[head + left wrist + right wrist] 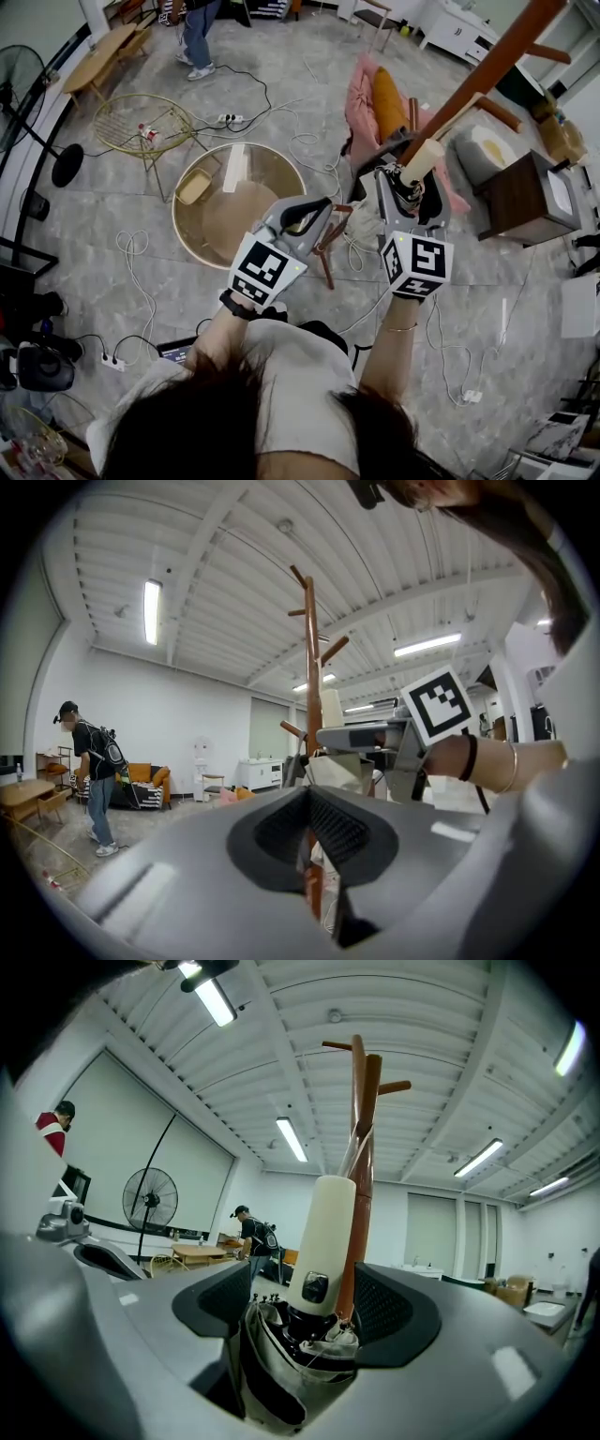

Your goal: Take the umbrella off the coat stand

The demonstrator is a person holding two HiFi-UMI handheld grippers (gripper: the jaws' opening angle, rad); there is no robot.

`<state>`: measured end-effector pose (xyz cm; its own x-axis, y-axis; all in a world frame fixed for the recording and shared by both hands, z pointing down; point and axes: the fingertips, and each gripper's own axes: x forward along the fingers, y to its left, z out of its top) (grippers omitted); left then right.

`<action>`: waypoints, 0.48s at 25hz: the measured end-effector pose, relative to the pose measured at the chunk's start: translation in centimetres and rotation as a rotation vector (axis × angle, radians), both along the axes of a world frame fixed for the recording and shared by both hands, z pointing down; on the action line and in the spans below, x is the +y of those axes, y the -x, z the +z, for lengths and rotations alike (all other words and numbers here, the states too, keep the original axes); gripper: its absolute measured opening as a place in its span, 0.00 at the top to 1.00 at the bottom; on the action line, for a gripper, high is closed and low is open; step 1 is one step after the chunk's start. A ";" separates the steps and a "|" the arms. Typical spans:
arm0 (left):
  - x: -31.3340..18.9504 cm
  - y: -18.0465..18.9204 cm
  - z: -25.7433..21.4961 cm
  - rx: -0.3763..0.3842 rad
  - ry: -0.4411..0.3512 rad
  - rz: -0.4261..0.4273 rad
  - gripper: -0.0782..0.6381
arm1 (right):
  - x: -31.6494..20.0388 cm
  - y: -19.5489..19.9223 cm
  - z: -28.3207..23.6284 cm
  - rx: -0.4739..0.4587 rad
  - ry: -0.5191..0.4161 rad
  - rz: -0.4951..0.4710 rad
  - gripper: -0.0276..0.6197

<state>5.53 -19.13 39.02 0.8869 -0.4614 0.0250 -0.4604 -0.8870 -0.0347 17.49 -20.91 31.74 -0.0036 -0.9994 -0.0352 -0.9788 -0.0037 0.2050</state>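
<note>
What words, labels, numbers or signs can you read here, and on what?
No readable text in any view.
Left gripper and right gripper: black-and-white square markers only, no letters.
Handle of the umbrella: a dark button, no label visible.

Umbrella (322, 1241) handle cream; coat stand (361, 1129) reddish-brown; armchair (360, 105) pink, cushion (389, 101) orange.

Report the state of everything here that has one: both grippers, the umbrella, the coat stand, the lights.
Folded umbrella with cream cylindrical handle: closed up, handle pointing upward, close beside the stand's pole.
Right gripper: shut on that umbrella's bunched fabric.
Left gripper: shut, nothing held.
Brown wooden coat stand: upright, top pegs bare.
Ceiling strip lights: on.
</note>
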 end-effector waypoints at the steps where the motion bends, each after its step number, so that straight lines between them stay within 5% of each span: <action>1: -0.1 0.1 0.0 0.001 -0.001 0.003 0.81 | -0.1 0.1 0.1 0.006 0.008 0.003 0.46; 12: -0.7 0.8 0.4 0.006 0.005 0.025 0.81 | -1.2 -0.3 -1.0 0.037 0.009 0.049 0.47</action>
